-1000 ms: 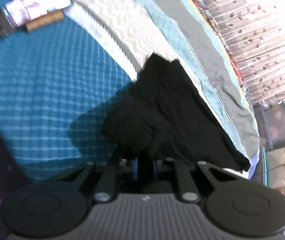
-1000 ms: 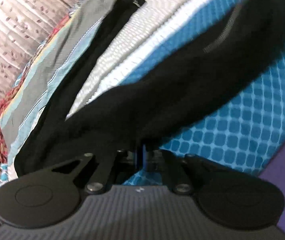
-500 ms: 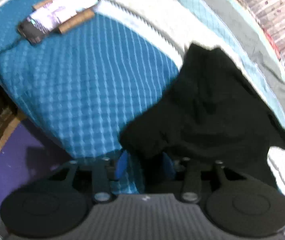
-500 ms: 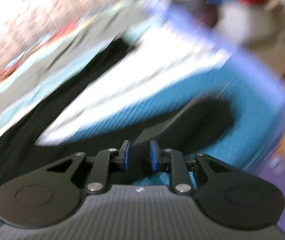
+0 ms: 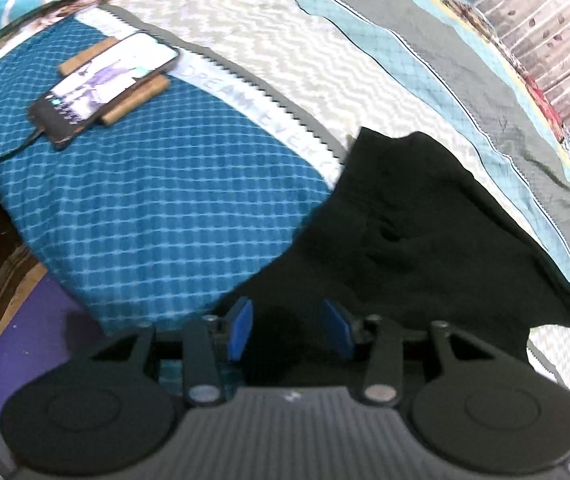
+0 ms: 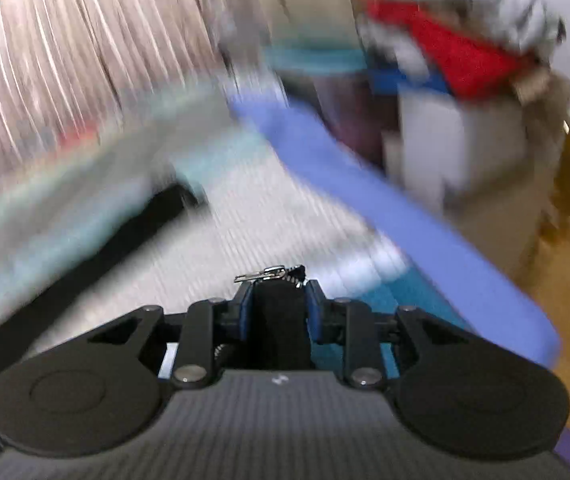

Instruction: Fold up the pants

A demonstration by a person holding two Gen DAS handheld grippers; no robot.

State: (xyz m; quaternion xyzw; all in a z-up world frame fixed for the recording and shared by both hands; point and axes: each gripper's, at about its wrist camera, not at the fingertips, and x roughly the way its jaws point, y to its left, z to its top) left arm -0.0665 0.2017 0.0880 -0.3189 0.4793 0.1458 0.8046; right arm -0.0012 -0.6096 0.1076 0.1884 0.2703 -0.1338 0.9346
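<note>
Since the earlier frames, both grippers have released the tight pinch they had on the black pants (image 5: 425, 232), and the right wrist view has swung from the blue-checked cover up toward the far end of the bed.

Materials and shapes: the pants are matte black, soft and creased, lying in a loose, partly folded heap on the bedspread (image 5: 165, 208). The bedspread has a teal-blue quilted check zone, a cream chevron-textured zone, and grey and pale-teal bands with serrated stitched edges. A smartphone (image 5: 105, 84) with a lit screen rests on two tan wooden strips near the far corner, a cable running from its lower end.

Left gripper (image 5: 288, 330): angled steeply down over the near edge of the pants. Its blue pads (image 5: 241, 326) stand apart, with black fabric lying between them but not pressed.

Right gripper (image 6: 279, 316): angled moderately down; the view is heavily motion-blurred. Its jaws are opening, yet a black strip of the pants (image 6: 279, 320) fills the gap and both blue pads touch it. A small metal zipper pull (image 6: 265, 273) lies at the strip's tip.

Writing: a white band on the bedspread reads "DREAM", followed by letters resembling "EVER"; the remainder is hidden under the pants.
</note>
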